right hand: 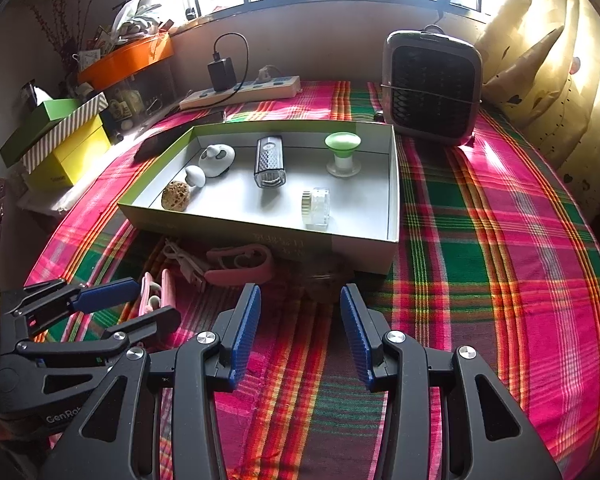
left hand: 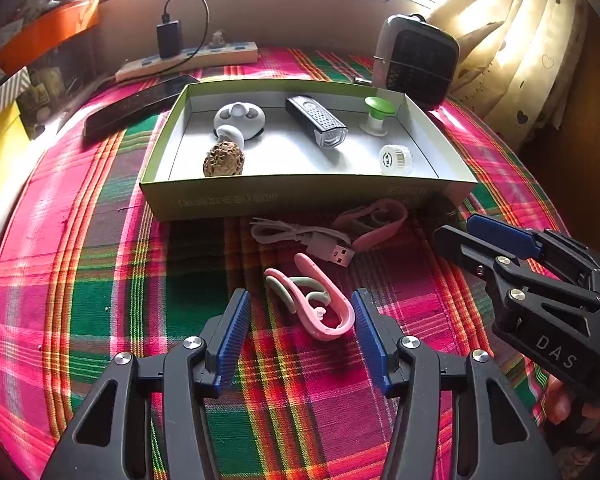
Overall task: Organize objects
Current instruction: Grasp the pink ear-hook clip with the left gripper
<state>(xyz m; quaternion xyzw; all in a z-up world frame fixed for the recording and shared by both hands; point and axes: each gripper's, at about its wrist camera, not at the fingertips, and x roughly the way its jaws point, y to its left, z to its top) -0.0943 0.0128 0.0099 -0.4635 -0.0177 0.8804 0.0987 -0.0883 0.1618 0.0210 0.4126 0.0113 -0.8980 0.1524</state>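
A green-rimmed cardboard box (left hand: 300, 196) on the plaid cloth holds a black bike light (left hand: 316, 120), a green-topped knob (left hand: 378, 114), a white round cap (left hand: 395, 159), a white mouse-shaped thing (left hand: 240, 118) and a brown walnut (left hand: 224, 159). In front of the box lie a pink ear hook (left hand: 320, 300), a second pink ear hook (left hand: 374, 224) and a white USB cable (left hand: 304, 238). My left gripper (left hand: 300, 308) is open, with the near ear hook between its fingers. My right gripper (right hand: 300, 304) is open and empty, facing the box's front wall (right hand: 340, 248).
A grey mesh-fronted heater (right hand: 432, 88) stands behind the box at the right. A power strip (right hand: 240, 94) with a black charger lies at the back. A dark phone (left hand: 140, 104) lies left of the box. Stacked boxes (right hand: 60, 140) and an orange tray (right hand: 128, 58) stand at the left.
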